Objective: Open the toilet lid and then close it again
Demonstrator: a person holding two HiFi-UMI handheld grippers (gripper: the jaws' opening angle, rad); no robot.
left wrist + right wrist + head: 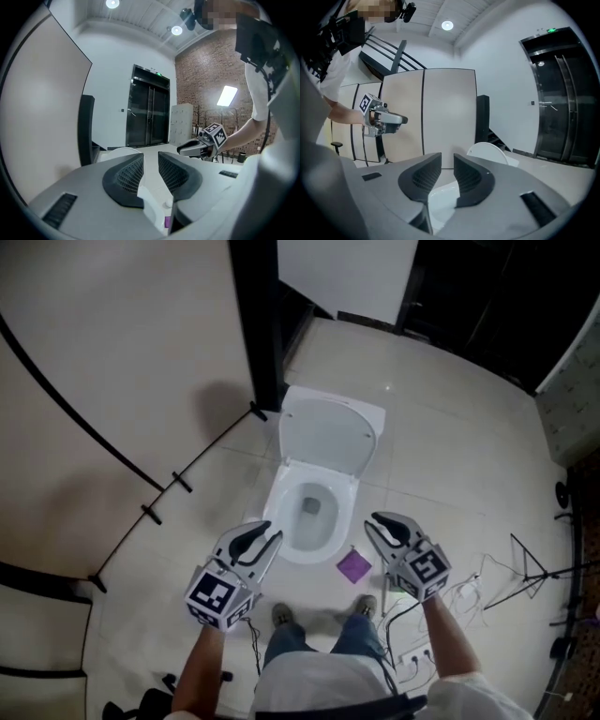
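Narrow gap between the fingers of the left gripper; nothing in it, nothing touched. Same on the right gripper: fingers slightly apart, empty, clear of the toilet. Both held in the air near the toilet's front rim, one just to its left, one just to its right, both aimed toward its back. Raised toilet lid leaning at the rear of the toilet, bowl uncovered.

Only in the head view: a small purple thing on the floor just right of the toilet's front, between it and the right gripper; two shoes in front of the toilet; a tangle of cables and a thin stand well to its right.

Only in the left gripper view: dark double doors beyond the toilet, a brick wall to the right of them, and the right gripper seen from the side.

Only in the right gripper view: the lid as an upright white disc past the fingers, pale wall panels to the left of the toilet, and the left gripper side-on in front of them.

Tight on the toilet's left: a black post close by its rear left corner, then a curved pale wall with a thin black rail along its foot. Open tiled floor to the toilet's right and behind it.
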